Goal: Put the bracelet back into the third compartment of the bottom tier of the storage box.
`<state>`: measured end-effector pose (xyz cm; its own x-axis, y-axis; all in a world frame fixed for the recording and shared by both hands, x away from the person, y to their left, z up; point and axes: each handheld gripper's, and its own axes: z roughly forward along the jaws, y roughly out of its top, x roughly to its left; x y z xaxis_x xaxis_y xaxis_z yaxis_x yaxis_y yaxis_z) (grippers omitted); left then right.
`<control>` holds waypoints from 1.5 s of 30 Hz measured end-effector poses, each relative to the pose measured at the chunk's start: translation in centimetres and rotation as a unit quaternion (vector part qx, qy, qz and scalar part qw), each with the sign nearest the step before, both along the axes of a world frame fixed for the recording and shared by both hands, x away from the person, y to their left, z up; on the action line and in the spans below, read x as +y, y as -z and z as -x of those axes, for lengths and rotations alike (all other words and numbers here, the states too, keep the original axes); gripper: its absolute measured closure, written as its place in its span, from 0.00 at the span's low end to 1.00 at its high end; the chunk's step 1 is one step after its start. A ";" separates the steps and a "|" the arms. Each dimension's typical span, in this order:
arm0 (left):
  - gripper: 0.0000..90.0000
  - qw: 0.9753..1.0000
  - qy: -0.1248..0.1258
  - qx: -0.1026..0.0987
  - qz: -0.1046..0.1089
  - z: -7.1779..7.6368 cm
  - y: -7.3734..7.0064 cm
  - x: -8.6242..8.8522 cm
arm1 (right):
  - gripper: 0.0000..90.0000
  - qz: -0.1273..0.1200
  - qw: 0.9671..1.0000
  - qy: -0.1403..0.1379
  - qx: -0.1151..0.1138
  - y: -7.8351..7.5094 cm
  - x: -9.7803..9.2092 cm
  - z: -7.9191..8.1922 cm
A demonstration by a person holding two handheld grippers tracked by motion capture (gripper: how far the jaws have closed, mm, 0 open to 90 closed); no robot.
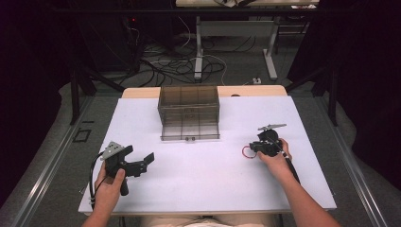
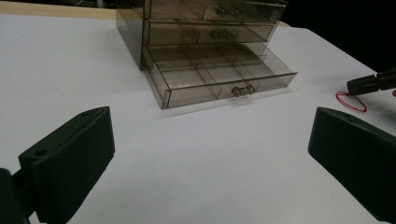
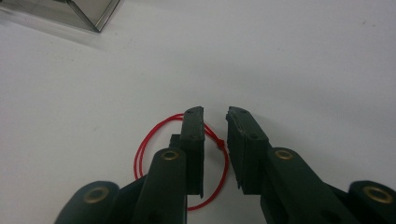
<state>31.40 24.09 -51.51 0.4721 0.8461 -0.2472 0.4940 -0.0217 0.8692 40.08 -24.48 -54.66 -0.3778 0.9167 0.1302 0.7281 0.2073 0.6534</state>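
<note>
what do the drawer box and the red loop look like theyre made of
The smoky see-through drawer box looks like hard tinted plastic, glossy: its dividers show through the walls and the edges catch light. The thin red loop looks like cord or elastic string, matt, with a small knot; which of the two I cannot tell.

Left claw (image 1: 142,161) gapes wide; right claw (image 3: 215,135) is narrowly parted, lowered.

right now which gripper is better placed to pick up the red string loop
Right. The right gripper is down over the red string loop, jaws slightly apart at its knot. The left gripper hangs wide open across the table.
</note>
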 end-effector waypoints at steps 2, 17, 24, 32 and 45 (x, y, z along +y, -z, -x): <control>0.01 1.000 0.000 0.000 0.000 0.0 0.0 0.0 | 0.85 0.001 1.000 -0.001 0.000 0.0 0.0 0.0; 0.01 1.000 0.001 0.001 -0.001 0.0 0.0 0.0 | 0.91 0.014 1.000 -0.008 0.009 0.4 0.2 -0.1; 0.01 1.000 0.001 0.001 -0.001 0.0 0.0 0.0 | 0.95 0.020 1.000 -0.009 0.010 0.4 0.2 0.0; 0.01 1.000 0.002 0.002 -0.002 0.0 0.0 0.0 | 0.96 0.017 1.000 -0.009 0.011 0.4 0.2 -0.1; 0.01 1.000 0.001 0.002 -0.003 0.0 0.0 -0.1 | 0.97 0.017 1.000 -0.009 0.012 0.4 0.2 -0.1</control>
<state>31.41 24.04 -51.53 0.4735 0.8462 -0.2444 0.4971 -0.0277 0.8672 40.14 -24.31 -55.02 -0.3921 0.9135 0.1086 0.7387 0.2423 0.6290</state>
